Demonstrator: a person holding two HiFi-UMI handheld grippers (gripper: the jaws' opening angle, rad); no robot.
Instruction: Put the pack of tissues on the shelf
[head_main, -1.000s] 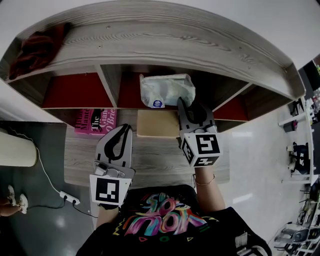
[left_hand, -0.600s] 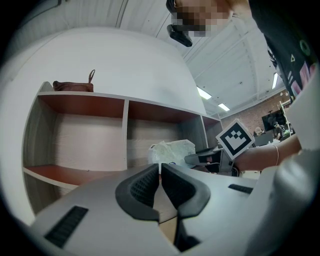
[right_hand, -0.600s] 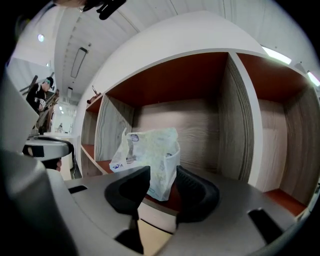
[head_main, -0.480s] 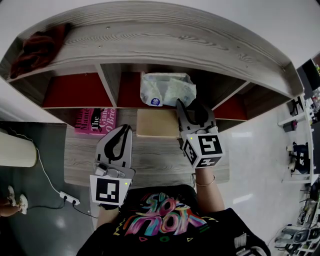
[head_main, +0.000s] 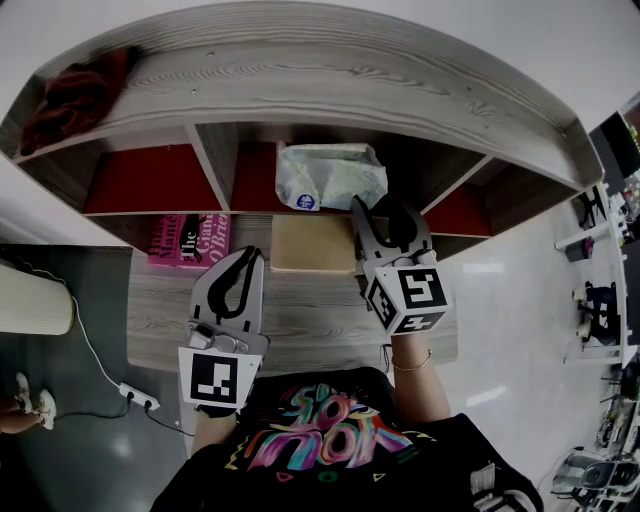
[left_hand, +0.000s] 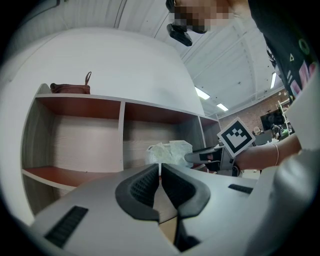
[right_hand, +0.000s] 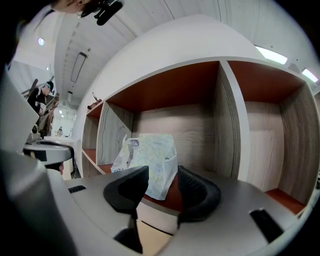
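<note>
Your right gripper (right_hand: 162, 181) is opening up right now. Its jaws are spreading and the pads aren't pressing on anything. In the right gripper view the near bottom corner of the pack of tissues (right_hand: 148, 161) is showing in the gap between the jaws, but the jaws aren't squeezing it.

The pack itself is sitting in the middle compartment of the shelf (head_main: 300, 88), upright-ish on the red floor, toward the near edge with the back wall behind it. From the head view your right gripper is hanging just near of it and a bit to the right, tips about at the pack's near right corner. I can't tell whether it's actually touching. Looks to me like the placing part is basically done.

If you're planning to nudge or regrab it, I'm guessing it's light and squashy: soft tissues in thin crinkly film, so it'll dent instead of break. The film is probably slick too. I'd be taking it across the body, on the two flat faces, not by the loose flap at the top left, which would likely just stretch or slip.

Your left gripper (head_main: 240, 272) is hanging back near and left of the pack, jaws pressed together on nothing.
</note>
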